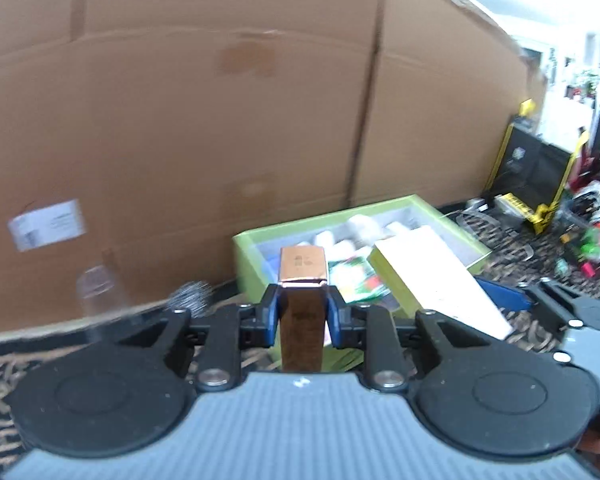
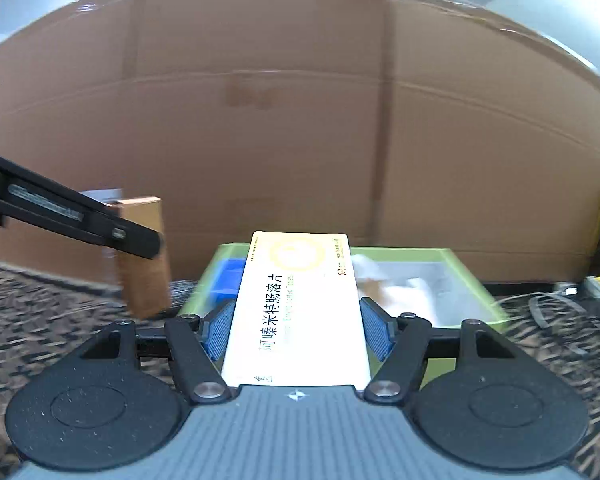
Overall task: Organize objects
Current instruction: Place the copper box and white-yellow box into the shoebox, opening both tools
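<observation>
Left gripper [image 1: 302,312]: clenched on a slim copper-brown box [image 1: 302,280], held above the green tray's [image 1: 246,258] near-left corner. Right gripper [image 2: 296,328]: clenched on a white-and-yellow medicine carton [image 2: 300,304], over the same tray

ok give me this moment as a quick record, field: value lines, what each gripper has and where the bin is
left gripper: shut on a brown box, held upright
right gripper: shut on a white and yellow box, printed face up
green bin: on the patterned carpet, just ahead of both grippers
bin contents: white items and a blue item, blurred
backdrop: large cardboard sheet behind the bin
far right, left view: clutter, too blurred to name
</observation>
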A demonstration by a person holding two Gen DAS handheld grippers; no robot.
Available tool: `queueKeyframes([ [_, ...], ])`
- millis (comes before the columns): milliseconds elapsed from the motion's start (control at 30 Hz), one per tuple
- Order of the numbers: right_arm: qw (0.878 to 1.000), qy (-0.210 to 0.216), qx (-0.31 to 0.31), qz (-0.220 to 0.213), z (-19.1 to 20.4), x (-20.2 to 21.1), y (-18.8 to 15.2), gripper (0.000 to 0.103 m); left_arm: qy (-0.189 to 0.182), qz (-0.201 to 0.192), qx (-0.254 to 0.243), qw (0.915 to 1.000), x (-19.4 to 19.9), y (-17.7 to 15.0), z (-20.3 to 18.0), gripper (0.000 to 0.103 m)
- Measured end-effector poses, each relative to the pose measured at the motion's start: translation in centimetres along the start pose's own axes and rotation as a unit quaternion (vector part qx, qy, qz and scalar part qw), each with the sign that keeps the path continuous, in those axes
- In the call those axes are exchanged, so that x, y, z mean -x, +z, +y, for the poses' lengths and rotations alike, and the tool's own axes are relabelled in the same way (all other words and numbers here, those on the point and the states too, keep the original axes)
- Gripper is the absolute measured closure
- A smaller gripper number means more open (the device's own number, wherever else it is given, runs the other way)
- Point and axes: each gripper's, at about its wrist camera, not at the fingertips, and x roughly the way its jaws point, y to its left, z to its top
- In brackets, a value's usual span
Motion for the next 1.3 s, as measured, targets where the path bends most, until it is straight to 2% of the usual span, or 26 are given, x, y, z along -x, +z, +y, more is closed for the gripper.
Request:
queueKeyframes([
  [100,0.999,-0.037,0.000,-0.003,-2.7,-1.8,0.4,0.033,-0.021,0.002,0.000,0.9998,-2.1,1.5,-2.2,0.080],
  [233,0.997,-0.074,0.002,-0.001,-5.5,-4.0,0.7,0.033,-0.020,0.009,0.008,0.9997,-5.9,2.9,-4.4,0.080],
  [533,0.997,-0.082,0.014,-0.002,-8.4,-8.9,0.9,0.033,-0.012,0.029,0.012,0.9994,-13.3,4.3,-6.0,0.078],
  [567,0.997,-0.077,0.015,0.004,-8.5,-9.5,0.6,0.033,-0.011,0.029,0.009,0.9995,-13.8,4.1,-6.0,0.068],
  [600,0.998,-0.067,0.015,0.012,-8.7,-10.2,0.2,0.032,-0.010,0.030,0.009,0.9995,-14.2,3.9,-5.9,0.043],
  [667,0.997,-0.071,0.013,0.029,-8.7,-10.8,-0.5,0.025,-0.001,0.021,0.015,0.9997,-14.3,3.4,-5.4,0.014],
  [733,0.996,-0.085,0.013,0.027,-8.7,-10.7,-1.3,0.022,0.008,0.003,0.007,0.9999,-14.0,2.8,-5.1,0.013],
  [833,0.995,-0.093,0.010,0.017,-8.8,-9.9,-1.8,0.019,0.017,-0.001,-0.006,0.9998,-13.7,2.4,-4.9,0.009],
  [967,0.995,-0.104,0.005,-0.002,-8.5,-8.0,-1.0,0.018,0.019,-0.016,-0.010,0.9996,-11.7,2.2,-4.6,0.001],
  [1067,0.993,-0.113,-0.004,-0.024,-7.7,-5.4,-0.4,0.017,0.023,-0.034,-0.012,0.9991,-9.7,2.4,-4.7,0.000],
  [1167,0.996,-0.075,-0.024,-0.049,-6.7,-2.5,-0.2,0.017,0.026,-0.047,-0.001,0.9985,-7.5,2.3,-4.0,0.000],
  [1300,1.000,0.002,0.010,-0.023,-3.9,-1.3,-0.7,0.022,0.041,-0.062,0.009,0.9972,-5.1,1.7,-2.9,0.000],
])
